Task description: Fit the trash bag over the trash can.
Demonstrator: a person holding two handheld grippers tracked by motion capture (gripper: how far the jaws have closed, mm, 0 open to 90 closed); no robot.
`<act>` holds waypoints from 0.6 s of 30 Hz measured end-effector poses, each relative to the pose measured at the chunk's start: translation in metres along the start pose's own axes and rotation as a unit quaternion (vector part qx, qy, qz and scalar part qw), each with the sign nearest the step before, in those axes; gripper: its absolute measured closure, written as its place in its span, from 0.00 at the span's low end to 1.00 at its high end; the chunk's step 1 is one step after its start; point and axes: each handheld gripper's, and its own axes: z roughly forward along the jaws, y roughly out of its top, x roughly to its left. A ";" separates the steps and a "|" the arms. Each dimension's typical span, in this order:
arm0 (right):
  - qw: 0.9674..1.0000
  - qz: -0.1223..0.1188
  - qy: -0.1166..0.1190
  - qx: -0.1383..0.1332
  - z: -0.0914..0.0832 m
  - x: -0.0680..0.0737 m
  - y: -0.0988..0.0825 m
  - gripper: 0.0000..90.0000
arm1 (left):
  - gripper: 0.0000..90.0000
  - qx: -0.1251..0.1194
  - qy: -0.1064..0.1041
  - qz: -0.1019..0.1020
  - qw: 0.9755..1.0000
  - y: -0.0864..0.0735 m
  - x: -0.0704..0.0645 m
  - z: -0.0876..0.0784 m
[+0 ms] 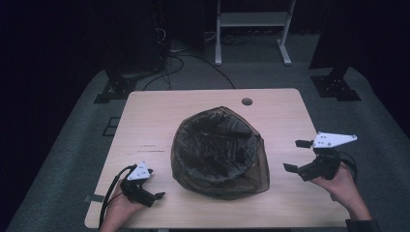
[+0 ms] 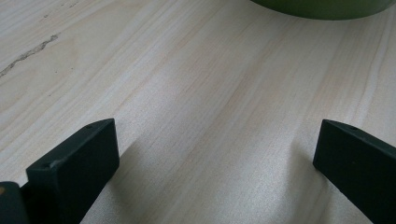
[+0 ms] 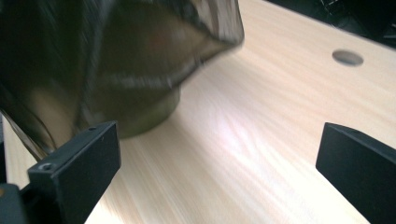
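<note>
Both claws, left (image 1: pixel 153 195) and right (image 1: pixel 296 155), spread wide (empty) either side of the bag-lined bin (image 1: pixel 220 152) on the tabletop (image 1: pixel 150 121).

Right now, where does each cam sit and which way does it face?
High view: above the person's side, looking forward and down on the table and the bag-lined bin; both hands, left tongs, right tongs.
Left gripper view: on the left tongs, low over the table, open jaws, bin base ahead.
Right gripper view: on the right tongs, open jaws, facing the bin and bag, blurred.
Shared: the table and the bin; the table hole in high and right.
</note>
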 end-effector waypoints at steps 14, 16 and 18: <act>0.998 0.046 -0.005 0.033 0.027 -0.008 -0.074 0.00 | 0.00 0.000 0.000 0.000 1.000 0.000 0.000 0.000; 0.998 0.048 -0.008 0.039 0.032 -0.007 -0.081 0.00 | 0.00 0.000 0.000 0.000 1.000 0.000 0.000 0.000; 0.998 0.050 -0.010 0.048 0.035 -0.007 -0.086 0.00 | 0.00 0.000 0.000 0.000 1.000 0.000 0.000 0.000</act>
